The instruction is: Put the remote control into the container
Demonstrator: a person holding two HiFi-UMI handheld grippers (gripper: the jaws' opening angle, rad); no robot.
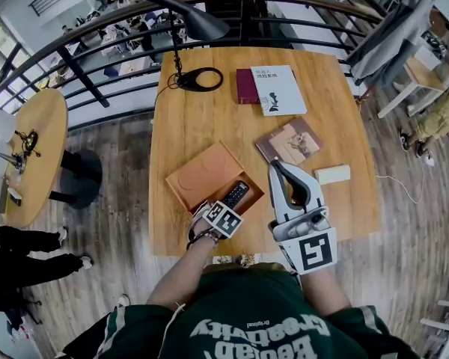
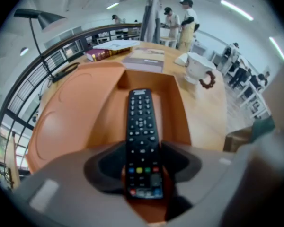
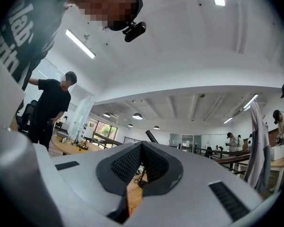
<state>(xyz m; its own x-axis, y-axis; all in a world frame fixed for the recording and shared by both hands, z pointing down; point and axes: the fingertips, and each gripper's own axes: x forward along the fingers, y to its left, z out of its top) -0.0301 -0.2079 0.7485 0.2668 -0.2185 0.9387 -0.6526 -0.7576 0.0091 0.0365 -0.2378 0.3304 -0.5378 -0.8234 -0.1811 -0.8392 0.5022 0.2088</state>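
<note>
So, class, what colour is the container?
The container is orange-brown; the left gripper view shows it best.

Shirt lettering only
The green shirt (image 1: 247, 327) reads "Creativity" plus a word ending "lab", upside down; the white book's (image 1: 278, 90) title is too small.
</note>
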